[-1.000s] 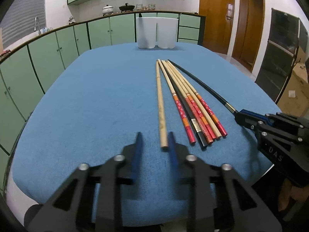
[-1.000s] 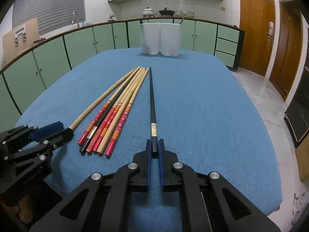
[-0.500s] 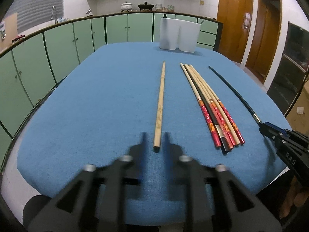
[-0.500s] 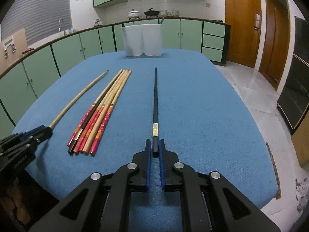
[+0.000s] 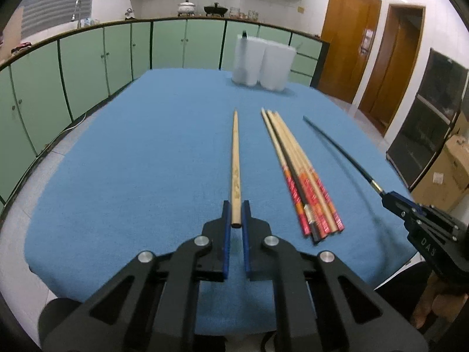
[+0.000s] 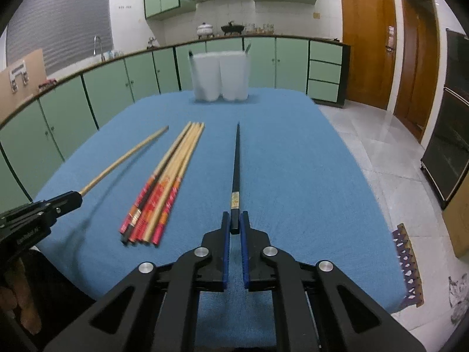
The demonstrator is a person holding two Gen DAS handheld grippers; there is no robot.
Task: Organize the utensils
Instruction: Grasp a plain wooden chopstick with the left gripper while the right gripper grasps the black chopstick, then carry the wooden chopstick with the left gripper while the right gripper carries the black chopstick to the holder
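A plain wooden chopstick (image 5: 235, 152) is clamped at its thick end by my left gripper (image 5: 236, 205), which is shut on it and holds it off the blue cloth. My right gripper (image 6: 235, 217) is shut on the butt of a black chopstick (image 6: 236, 161), also raised and pointing at the far end of the table. Between them a bundle of red-patterned chopsticks (image 5: 296, 170) lies on the cloth. The right wrist view shows the bundle (image 6: 170, 182), the wooden chopstick (image 6: 123, 164) and the left gripper (image 6: 77, 196) at the left. The right gripper (image 5: 390, 198) appears at the right of the left wrist view.
A white two-compartment holder (image 6: 219, 79) stands at the far end of the blue-covered table (image 6: 307, 176), with a dark utensil tip showing in its left side. Green cabinets run behind and to the left. Tiled floor and a dark oven lie to the right.
The left gripper closed on the wooden chopstick and lifted it, now apart from the bundle on its left. The right gripper carried the black chopstick right and up.
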